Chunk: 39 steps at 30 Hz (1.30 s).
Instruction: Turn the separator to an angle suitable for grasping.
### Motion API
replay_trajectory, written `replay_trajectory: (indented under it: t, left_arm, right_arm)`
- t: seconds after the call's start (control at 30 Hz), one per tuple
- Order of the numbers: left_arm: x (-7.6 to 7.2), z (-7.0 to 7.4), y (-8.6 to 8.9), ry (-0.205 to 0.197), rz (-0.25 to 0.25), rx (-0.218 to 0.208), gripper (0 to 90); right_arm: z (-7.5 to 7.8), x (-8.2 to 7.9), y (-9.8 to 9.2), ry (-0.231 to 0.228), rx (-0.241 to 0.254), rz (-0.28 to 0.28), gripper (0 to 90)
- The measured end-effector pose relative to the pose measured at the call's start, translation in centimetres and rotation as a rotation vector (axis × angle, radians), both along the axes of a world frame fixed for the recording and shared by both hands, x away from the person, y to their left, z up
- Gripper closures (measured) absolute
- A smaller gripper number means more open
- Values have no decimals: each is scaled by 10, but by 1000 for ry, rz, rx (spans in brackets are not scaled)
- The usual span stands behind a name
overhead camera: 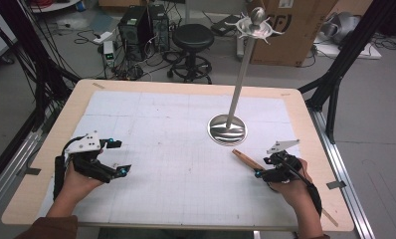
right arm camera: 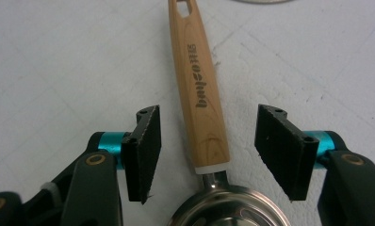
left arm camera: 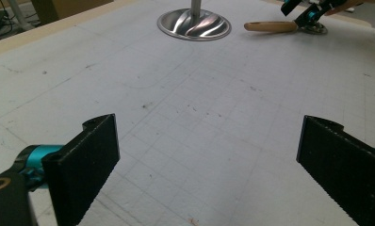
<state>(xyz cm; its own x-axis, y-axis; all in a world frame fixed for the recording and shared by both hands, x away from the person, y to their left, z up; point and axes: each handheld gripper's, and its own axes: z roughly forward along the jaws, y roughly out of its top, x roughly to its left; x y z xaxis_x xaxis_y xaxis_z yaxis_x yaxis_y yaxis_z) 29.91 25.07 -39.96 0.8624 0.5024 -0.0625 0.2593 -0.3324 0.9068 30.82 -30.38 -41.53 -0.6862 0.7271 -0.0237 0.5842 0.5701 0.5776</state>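
Strainer (right arm camera: 225, 207) with the wooden handle (right arm camera: 199, 89) is lying flat on the white gridded mat (overhead camera: 186, 164), over on the right side of the table (overhead camera: 51, 144), handle pointing toward the round base (overhead camera: 228, 129) of the metal rack stand (overhead camera: 241, 74) and stopping just short of it. My right gripper (right arm camera: 207, 148) sits right over it with the jaws spread either side of the handle's lower end, near where the wood meets the metal neck, and there's a clear gap on both sides, so it isn't touching or holding anything. From the high view I can see the handle poking out past the right gripper (overhead camera: 265, 167) toward the stand. My left gripper (overhead camera: 114, 157) is well apart on the left side of the mat, jaws wide open over bare mat, gripping nothing. In the left gripper view I get the stand base (left arm camera: 194, 24) and the strainer handle (left arm camera: 270, 27) far off across the mat. There's dark lettering printed along the handle but I can't quite read it.
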Motion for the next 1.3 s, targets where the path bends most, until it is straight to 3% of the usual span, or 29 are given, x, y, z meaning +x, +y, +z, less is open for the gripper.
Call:
replay_trajectory:
  t: [0.6, 1.0, 1.17, 1.3]
  left_arm:
    - [-1, -1, -2, 5, -2, 13, 69]
    - [-1, -1, -2, 4, -4, 10, 69]
    - [-1, -1, -2, 2, -5, 13, 69]
    - [-1, -1, -2, 5, -6, 11, 69]
  right_arm:
    - [-6, 7, 6, 63, -122, 42, 546]
    - [-4, 8, 6, 96, -125, 20, 662]
    - [-2, 8, 6, 82, -133, -9, 667]
    - [-2, 7, 9, 98, -153, -25, 636]
